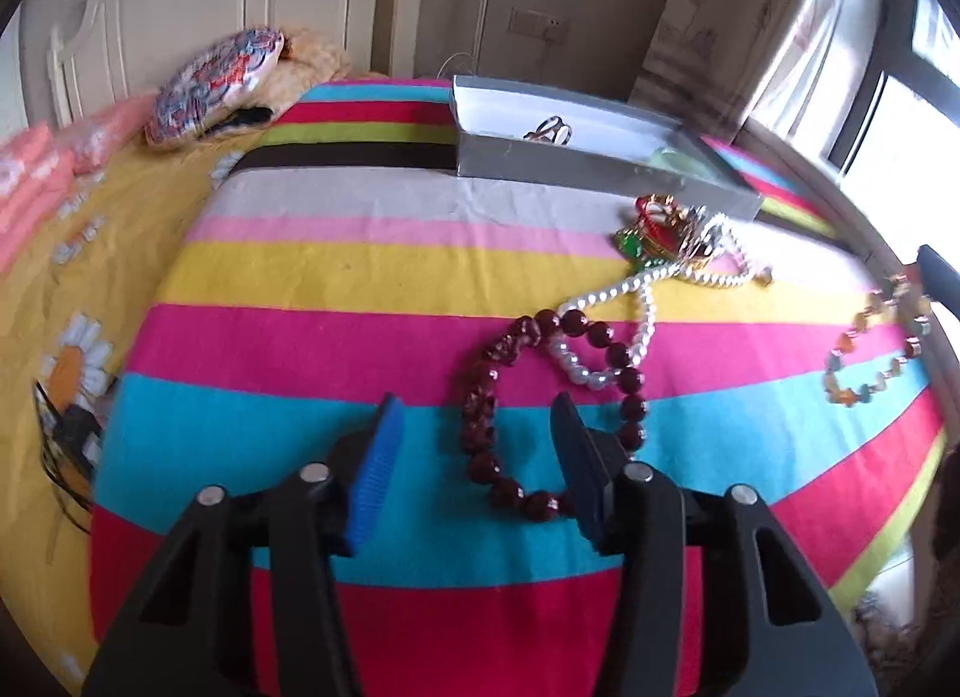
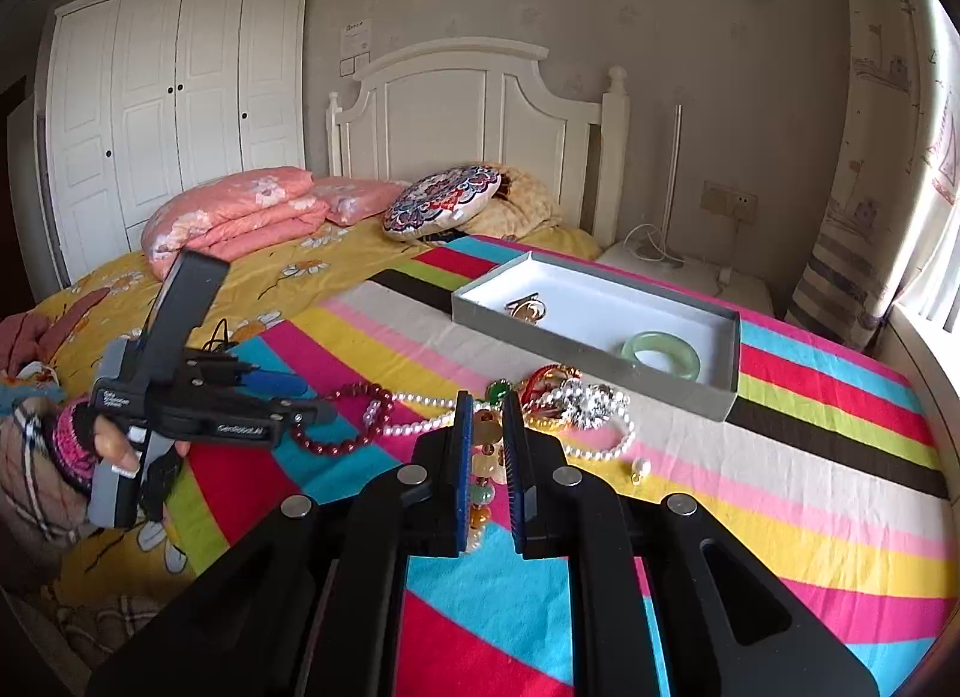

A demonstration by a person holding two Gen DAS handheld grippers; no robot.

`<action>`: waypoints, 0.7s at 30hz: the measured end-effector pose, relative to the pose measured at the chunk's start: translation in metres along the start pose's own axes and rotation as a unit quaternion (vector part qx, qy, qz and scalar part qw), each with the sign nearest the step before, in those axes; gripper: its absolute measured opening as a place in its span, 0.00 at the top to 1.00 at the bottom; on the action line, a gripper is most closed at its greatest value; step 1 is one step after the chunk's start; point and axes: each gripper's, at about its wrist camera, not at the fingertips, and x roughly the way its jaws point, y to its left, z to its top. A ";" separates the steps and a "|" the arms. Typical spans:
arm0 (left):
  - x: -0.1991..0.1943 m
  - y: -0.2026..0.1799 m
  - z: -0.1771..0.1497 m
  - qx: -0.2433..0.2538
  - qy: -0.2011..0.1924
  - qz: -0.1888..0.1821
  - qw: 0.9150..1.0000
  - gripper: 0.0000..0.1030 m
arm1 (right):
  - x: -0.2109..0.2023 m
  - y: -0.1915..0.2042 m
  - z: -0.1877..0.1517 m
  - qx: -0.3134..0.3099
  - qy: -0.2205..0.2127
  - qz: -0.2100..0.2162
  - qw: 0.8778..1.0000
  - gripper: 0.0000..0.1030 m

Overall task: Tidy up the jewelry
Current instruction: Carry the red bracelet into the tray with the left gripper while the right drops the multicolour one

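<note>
My left gripper hangs low over the striped cloth, open, with the left side of a dark red bead bracelet between its jaws; the pads do not touch the beads. In the right wrist view a hand holds that left gripper by the same red bracelet. My right gripper is shut on a bracelet of mixed coloured stones, which dangles above the cloth. A pearl necklace trails from a tangled jewelry pile. The grey box holds a green bangle and a gold piece.
The striped cloth lies over a yellow flowered bedspread. Pink folded quilts and a round patterned cushion sit by the white headboard. A bedside table with a cable and a window stand at the right.
</note>
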 end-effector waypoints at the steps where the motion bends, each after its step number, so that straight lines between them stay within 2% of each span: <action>1: 0.001 -0.004 0.000 0.014 0.000 0.020 1.000 0.63 | -0.002 0.001 -0.002 -0.001 -0.001 -0.001 1.000 0.88; 2: 0.002 -0.007 0.000 0.029 -0.003 0.045 0.999 0.80 | -0.004 0.001 -0.003 0.000 -0.003 -0.002 1.000 0.88; 3: 0.002 -0.012 -0.001 0.041 -0.008 0.048 0.998 0.89 | -0.006 0.002 -0.003 0.000 -0.004 -0.003 1.000 0.88; 6: 0.001 -0.022 -0.004 0.069 -0.015 0.081 0.994 0.91 | -0.013 0.005 -0.006 -0.004 -0.011 -0.013 1.000 0.88; 9: -0.009 -0.030 -0.006 0.083 -0.045 0.106 0.990 0.91 | -0.020 0.008 -0.009 -0.016 -0.020 -0.033 0.999 0.88; 11: -0.025 -0.034 -0.003 0.080 -0.081 0.109 0.988 0.91 | -0.024 0.007 -0.010 -0.018 -0.029 -0.043 0.998 0.88; 12: -0.037 -0.037 0.000 0.079 -0.108 0.108 0.985 0.91 | -0.026 0.005 -0.010 -0.016 -0.036 -0.051 0.998 0.88; 16: -0.068 -0.049 0.016 0.083 -0.174 0.117 0.974 0.91 | -0.035 -0.007 -0.007 0.002 -0.060 -0.069 0.996 0.88; 18: -0.084 -0.053 0.025 0.087 -0.204 0.119 0.968 0.91 | -0.040 -0.013 -0.005 0.009 -0.070 -0.077 0.995 0.88; 21: -0.100 -0.058 0.035 0.084 -0.226 0.104 0.965 0.91 | -0.044 -0.018 -0.003 0.012 -0.076 -0.086 0.993 0.88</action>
